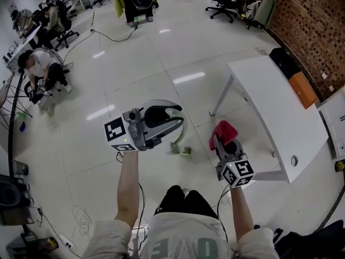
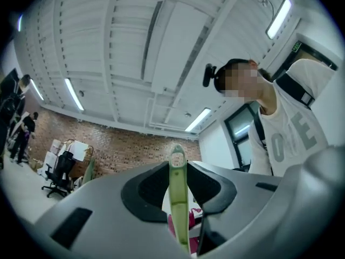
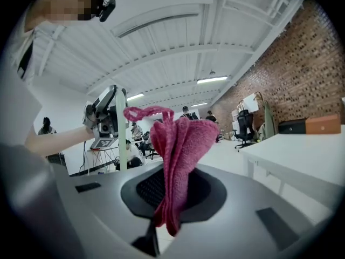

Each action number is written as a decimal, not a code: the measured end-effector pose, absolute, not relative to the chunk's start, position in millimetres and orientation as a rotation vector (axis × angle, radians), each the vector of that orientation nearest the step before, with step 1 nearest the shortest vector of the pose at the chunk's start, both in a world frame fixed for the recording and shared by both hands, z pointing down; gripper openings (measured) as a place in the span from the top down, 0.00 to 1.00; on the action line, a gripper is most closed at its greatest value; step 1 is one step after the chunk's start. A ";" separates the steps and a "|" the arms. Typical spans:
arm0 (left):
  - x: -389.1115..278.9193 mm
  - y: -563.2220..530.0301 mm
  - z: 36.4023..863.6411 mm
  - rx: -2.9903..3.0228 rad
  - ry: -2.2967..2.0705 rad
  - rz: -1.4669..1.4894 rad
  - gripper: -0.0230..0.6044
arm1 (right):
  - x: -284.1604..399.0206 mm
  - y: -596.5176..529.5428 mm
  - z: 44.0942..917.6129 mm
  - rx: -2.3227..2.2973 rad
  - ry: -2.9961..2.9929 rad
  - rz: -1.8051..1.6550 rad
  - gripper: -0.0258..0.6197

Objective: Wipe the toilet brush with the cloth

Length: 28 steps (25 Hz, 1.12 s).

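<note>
Nearest the camera, two bare forearms are seen reaching forward, and one gripper is held in each hand, two in all. The left gripper [image 1: 176,118] is closed on a single toilet brush [image 1: 178,138], and its two jaws are pressed onto the thin pale-green handle. In the left gripper view, the handle [image 2: 178,198] is seen standing upright between the dark pads, with its eyelet end poking out above them. In the head view, the brush head is seen hanging below that gripper, off the floor.

Just to the right, the right gripper [image 1: 223,144] is clamped on one red cloth [image 1: 223,131]. In the right gripper view, the cloth [image 3: 180,155] is seen bunched in folds, pinched between the two jaws, with most of it standing above them and a short end hanging beneath. Brush and cloth are held near each other but apart; no contact between them is visible.

Farther right, one white table [image 1: 280,112] is seen on thin legs. Beyond it, one orange box [image 1: 303,89] is set against the brick wall [image 1: 307,20], with one black item beside it.

A glossy pale floor [image 1: 161,63] is spread across the room. At the left, one person [image 1: 39,69] is seated low on it. Black office chairs [image 1: 226,4] are gathered at the far end; their number cannot be counted.
</note>
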<state>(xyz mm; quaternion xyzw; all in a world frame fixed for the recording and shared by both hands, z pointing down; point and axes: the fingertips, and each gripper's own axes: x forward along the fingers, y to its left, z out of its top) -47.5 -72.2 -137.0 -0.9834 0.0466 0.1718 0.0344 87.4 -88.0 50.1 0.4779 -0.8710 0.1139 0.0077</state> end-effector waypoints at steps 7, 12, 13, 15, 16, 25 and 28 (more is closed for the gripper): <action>-25.0 -126.1 94.5 -2.997 -0.048 0.513 0.79 | 99.3 -136.4 278.7 1.470 -2.760 0.338 0.91; -11.9 -167.6 272.4 -2.996 -0.046 0.548 0.79 | 115.2 -158.3 455.4 1.511 -2.769 0.389 0.91; -8.4 -171.9 301.2 -2.995 -0.050 0.543 0.79 | 119.3 -161.3 485.1 1.522 -2.762 0.398 0.91; -2.0 -180.3 351.3 -3.001 -0.060 0.549 0.79 | 126.7 -166.1 535.8 1.547 -2.754 0.424 0.91; 1.2 -184.0 373.2 -3.008 -0.062 0.554 0.79 | 129.6 -167.7 556.5 1.559 -2.755 0.443 0.91; 21.3 -188.5 477.4 -3.120 -0.061 0.549 0.79 | 144.8 -161.5 637.7 1.601 -2.729 0.564 0.91; 24.8 -190.9 487.0 -3.133 -0.064 0.563 0.79 | 148.9 -161.4 643.8 1.601 -2.739 0.576 0.91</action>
